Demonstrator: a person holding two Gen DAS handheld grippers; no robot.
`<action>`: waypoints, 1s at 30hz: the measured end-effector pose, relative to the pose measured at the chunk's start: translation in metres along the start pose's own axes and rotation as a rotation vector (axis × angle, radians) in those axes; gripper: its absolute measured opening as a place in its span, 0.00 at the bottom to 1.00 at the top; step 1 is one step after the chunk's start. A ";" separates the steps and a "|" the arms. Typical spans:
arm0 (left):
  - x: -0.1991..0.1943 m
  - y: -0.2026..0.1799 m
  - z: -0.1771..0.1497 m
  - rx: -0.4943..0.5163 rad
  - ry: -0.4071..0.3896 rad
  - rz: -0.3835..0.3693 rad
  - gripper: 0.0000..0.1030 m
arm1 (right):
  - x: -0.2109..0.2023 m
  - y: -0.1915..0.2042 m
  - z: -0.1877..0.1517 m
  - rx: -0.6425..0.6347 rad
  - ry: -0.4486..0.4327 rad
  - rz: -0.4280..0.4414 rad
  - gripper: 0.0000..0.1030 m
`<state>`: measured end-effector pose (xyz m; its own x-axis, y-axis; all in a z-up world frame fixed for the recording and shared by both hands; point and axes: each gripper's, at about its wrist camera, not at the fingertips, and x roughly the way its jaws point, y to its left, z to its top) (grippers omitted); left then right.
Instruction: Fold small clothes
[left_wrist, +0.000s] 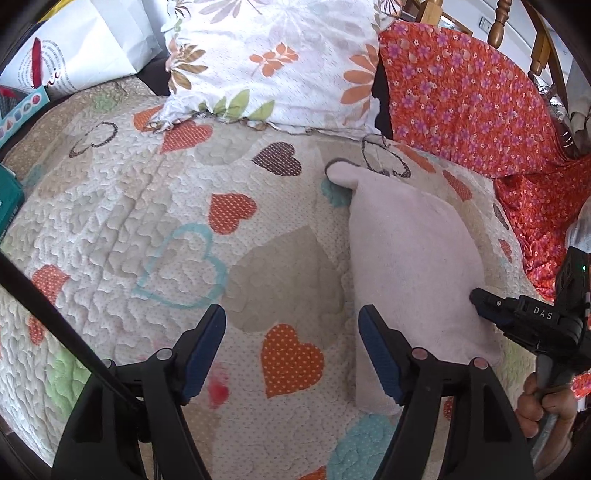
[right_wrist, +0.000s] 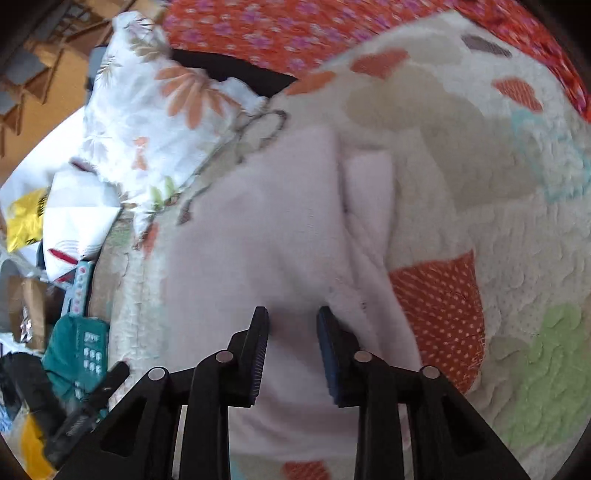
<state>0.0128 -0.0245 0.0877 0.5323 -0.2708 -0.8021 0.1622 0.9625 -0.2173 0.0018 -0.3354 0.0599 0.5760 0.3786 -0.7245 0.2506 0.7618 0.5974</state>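
My left hand-held gripper (left_wrist: 291, 350) is released, its blue-padded fingers (left_wrist: 201, 354) spread wide over the heart-patterned quilt (left_wrist: 147, 206) with nothing between them. An orange dotted heart lies on the quilt in the gap. The right-side finger of this pair sits just at the near left edge of the pale pink garment (left_wrist: 413, 258).

My right hand-held gripper (right_wrist: 293, 354) is part-way apart, its fingers (right_wrist: 258, 354) standing over the near part of the same pale pink garment (right_wrist: 266, 229). The pink cloth fills the gap between the pads, but I cannot tell whether they touch it; nothing looks pinched. In the left wrist view this right gripper (left_wrist: 476, 295) comes in from the right edge with its tip at the garment's right border, my hand (left_wrist: 546, 406) wrapped round the handle below.

The garment lies flat on the quilt as a long folded shape, narrowing to a rounded end at the far side. In the right wrist view, which is somewhat blurred, a smaller folded flap shows along its right side.

Beyond it, a white floral pillow (left_wrist: 273, 62) rests on the quilt's far edge, and a red flowered cloth (left_wrist: 469, 99) lies to the right, draped against a wooden chair (left_wrist: 498, 22). A white bag (left_wrist: 85, 48) stands at the far left.
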 end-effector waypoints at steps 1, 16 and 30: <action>0.001 -0.002 0.000 0.001 0.005 -0.008 0.72 | -0.002 -0.002 0.000 0.004 -0.005 0.005 0.27; 0.057 -0.067 -0.026 0.131 0.140 0.007 0.78 | -0.038 0.017 0.000 -0.114 -0.083 -0.106 0.41; 0.074 -0.064 -0.041 0.075 0.159 -0.008 1.00 | -0.041 0.019 -0.007 -0.113 -0.066 -0.109 0.51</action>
<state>0.0080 -0.1052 0.0194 0.3932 -0.2669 -0.8799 0.2305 0.9550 -0.1867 -0.0220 -0.3332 0.0982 0.6012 0.2577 -0.7564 0.2274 0.8522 0.4712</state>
